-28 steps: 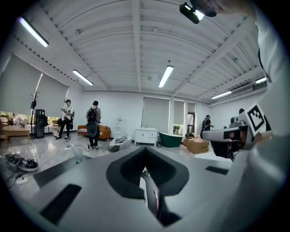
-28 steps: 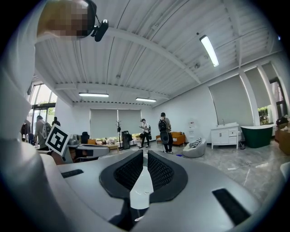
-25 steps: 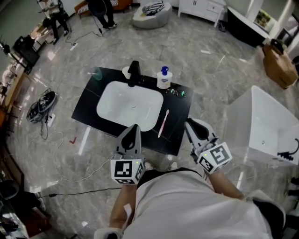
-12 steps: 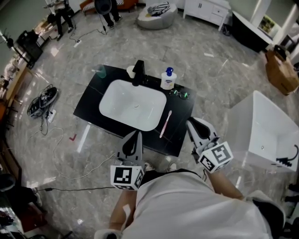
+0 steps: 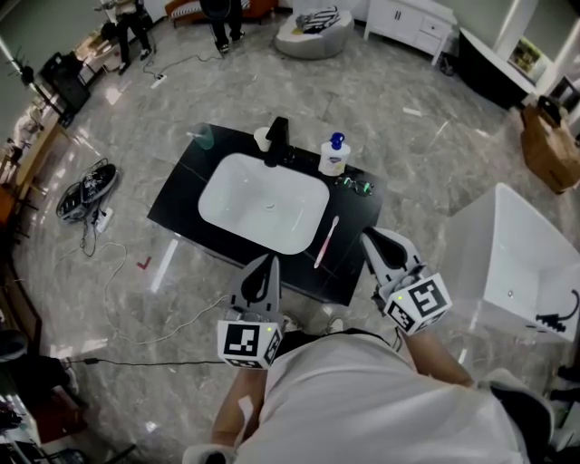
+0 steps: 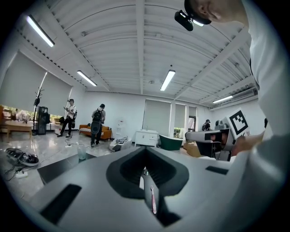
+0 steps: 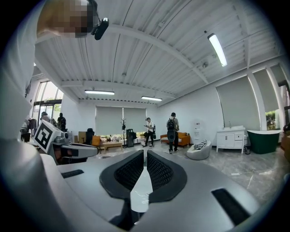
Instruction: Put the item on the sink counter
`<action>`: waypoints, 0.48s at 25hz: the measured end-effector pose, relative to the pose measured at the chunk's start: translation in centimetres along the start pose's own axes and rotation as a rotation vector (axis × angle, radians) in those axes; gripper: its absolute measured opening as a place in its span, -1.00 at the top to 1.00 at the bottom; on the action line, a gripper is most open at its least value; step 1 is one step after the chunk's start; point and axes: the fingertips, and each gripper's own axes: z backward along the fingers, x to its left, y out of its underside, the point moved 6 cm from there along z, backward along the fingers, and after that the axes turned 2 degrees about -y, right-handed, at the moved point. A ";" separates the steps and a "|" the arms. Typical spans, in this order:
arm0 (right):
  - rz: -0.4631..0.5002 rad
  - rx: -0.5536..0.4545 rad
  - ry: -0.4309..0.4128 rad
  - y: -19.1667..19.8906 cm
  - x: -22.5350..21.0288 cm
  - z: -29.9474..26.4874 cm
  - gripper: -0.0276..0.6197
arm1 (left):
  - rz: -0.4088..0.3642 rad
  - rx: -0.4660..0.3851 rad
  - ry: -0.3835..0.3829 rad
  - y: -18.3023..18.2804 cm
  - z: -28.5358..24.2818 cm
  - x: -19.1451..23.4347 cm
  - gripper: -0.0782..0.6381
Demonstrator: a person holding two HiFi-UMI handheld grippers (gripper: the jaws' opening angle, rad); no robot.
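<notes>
In the head view, the black sink counter holds a white basin, with a black faucet behind it. A pink toothbrush lies on the counter right of the basin. A soap bottle and a pair of glasses sit at the back right. My left gripper hovers at the counter's front edge, shut and holding nothing. My right gripper is beside the front right corner, also shut and holding nothing. In their own views, the left gripper and right gripper point level across the room.
A white tub stands close on the right. Shoes and a cable lie on the floor to the left. People stand at the far end near a round cushion. A clear glass sits on the counter's back left.
Both grippers stay where they were, and nothing on the counter has moved. Only the head view has drifted slightly.
</notes>
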 end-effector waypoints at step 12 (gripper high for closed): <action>0.009 0.006 0.005 0.1 0.0 0.1 0.76 | 0.022 0.000 -0.008 0.4 -0.2 0.3 0.78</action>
